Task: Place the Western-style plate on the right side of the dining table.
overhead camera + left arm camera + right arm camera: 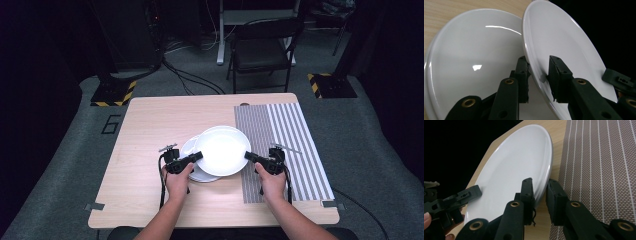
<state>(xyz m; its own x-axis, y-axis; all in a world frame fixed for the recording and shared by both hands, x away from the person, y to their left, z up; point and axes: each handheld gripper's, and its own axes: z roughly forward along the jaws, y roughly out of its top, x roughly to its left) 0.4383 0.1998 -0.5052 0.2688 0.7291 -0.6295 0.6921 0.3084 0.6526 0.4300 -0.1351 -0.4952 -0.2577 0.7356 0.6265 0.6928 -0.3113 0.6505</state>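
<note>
The left gripper (537,75) pinches the left rim of the top plate (564,47), 1 jaw on each face. The right gripper (539,195) clamps the opposite rim of that plate (511,167) the same way. Between the 2 grippers the plate sits raised above a lower plate (471,62) on the wooden table (150,125), beside the striped mat (285,135).

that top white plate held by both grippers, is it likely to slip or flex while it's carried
The top plate looks rigid glazed ceramic, so it probably won't flex. Its glossy rim could slide in the left gripper and right gripper, which pinch only opposite edges. It would likely chip if dropped onto the lower plate.
</note>
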